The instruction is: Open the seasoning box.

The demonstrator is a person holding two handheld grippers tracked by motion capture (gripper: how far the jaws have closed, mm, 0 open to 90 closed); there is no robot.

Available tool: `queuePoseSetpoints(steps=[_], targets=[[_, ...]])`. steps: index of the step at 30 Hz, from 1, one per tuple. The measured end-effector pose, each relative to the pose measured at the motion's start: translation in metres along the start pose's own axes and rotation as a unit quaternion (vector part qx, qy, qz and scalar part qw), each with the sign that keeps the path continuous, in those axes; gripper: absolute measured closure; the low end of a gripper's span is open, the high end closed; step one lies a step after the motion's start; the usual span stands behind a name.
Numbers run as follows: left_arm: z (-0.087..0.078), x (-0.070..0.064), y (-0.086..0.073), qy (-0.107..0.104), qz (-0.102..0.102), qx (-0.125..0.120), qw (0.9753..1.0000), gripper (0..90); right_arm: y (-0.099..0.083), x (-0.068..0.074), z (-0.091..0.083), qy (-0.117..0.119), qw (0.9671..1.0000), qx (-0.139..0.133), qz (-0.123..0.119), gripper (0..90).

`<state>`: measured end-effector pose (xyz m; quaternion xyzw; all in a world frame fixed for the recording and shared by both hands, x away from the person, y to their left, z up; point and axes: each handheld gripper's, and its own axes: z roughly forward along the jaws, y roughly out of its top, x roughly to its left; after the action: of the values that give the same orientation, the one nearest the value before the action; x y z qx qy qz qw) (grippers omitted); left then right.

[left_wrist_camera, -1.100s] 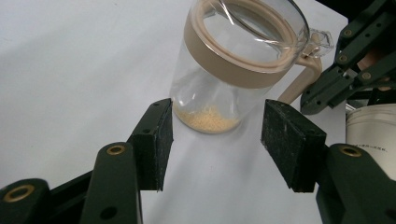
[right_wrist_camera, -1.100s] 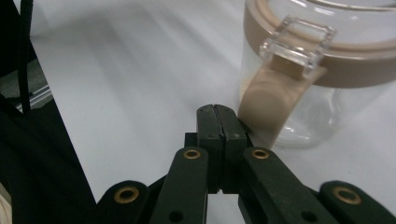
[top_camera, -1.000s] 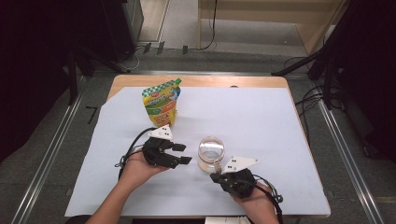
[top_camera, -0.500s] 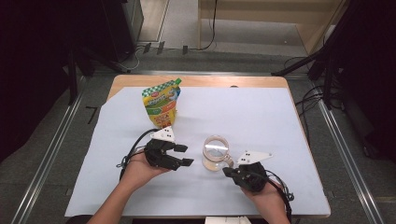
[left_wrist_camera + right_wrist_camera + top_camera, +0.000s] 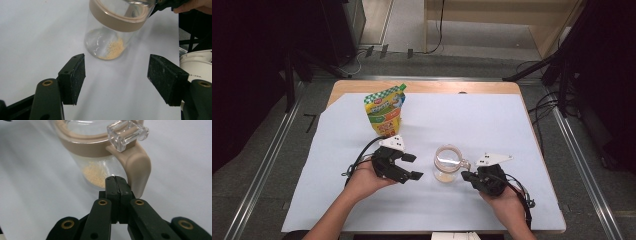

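Your right tool (image 5: 115, 180) has its jaws pressed together, tips just beside the tan latch of the clear glass jar with yellowish grains (image 5: 447, 163), which stands at the counter's (image 5: 492, 120) centre, toward six o'clock. Your left tool (image 5: 116, 80) gapes wide at the jar's nine o'clock.

Clear glass jar (image 5: 447, 163) on the white table cover

The jar stands upright near the front middle of the table, between the two hands. It has a tan band round its open mouth (image 5: 117, 18), a tan latch tab (image 5: 137, 167) with a clear plastic clasp (image 5: 127, 133) hanging down one side, and a small heap of yellowish grains (image 5: 112, 48) on its bottom.
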<state>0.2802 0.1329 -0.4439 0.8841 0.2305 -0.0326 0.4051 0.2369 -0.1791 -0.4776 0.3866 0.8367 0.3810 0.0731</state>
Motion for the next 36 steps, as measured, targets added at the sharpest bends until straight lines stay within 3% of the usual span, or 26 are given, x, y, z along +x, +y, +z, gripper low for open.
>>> queuePoseSetpoints(steps=[7,11,16,19,24,26,27,36], targets=[[0.000,0.003,0.017,0.004,0.003,-0.010,0.9999,29.3,0.004,-0.017,0.004,-0.013,0.9997,-0.004,0.021,90.0],[0.010,0.008,0.027,-0.011,0.003,-0.010,0.9999,27.6,0.009,-0.031,0.013,-0.027,0.9992,-0.007,0.028,90.0],[0.022,0.011,0.032,-0.015,0.004,-0.012,0.9998,25.5,0.016,-0.041,0.018,-0.028,0.9990,-0.017,0.029,90.0],[0.028,0.014,0.031,-0.022,-0.005,-0.017,0.9996,24.9,0.022,-0.049,0.025,-0.022,0.9992,-0.030,0.014,90.0],[0.027,0.012,0.031,-0.027,-0.002,-0.026,0.9993,23.1,0.023,-0.049,0.029,-0.027,0.9991,-0.033,0.004,90.0],[0.026,0.012,0.031,-0.031,-0.003,-0.032,0.9990,22.6,0.023,-0.048,0.031,-0.029,0.9993,-0.025,0.004,90.0],[0.025,0.012,0.031,-0.032,-0.003,-0.035,0.9989,22.6,0.021,-0.047,0.036,-0.039,0.9992,-0.007,-0.002,90.0],[0.028,0.009,0.026,-0.025,0.007,-0.028,0.9993,21.0,0.019,-0.044,0.041,-0.030,0.9995,0.004,0.003,90.0]])
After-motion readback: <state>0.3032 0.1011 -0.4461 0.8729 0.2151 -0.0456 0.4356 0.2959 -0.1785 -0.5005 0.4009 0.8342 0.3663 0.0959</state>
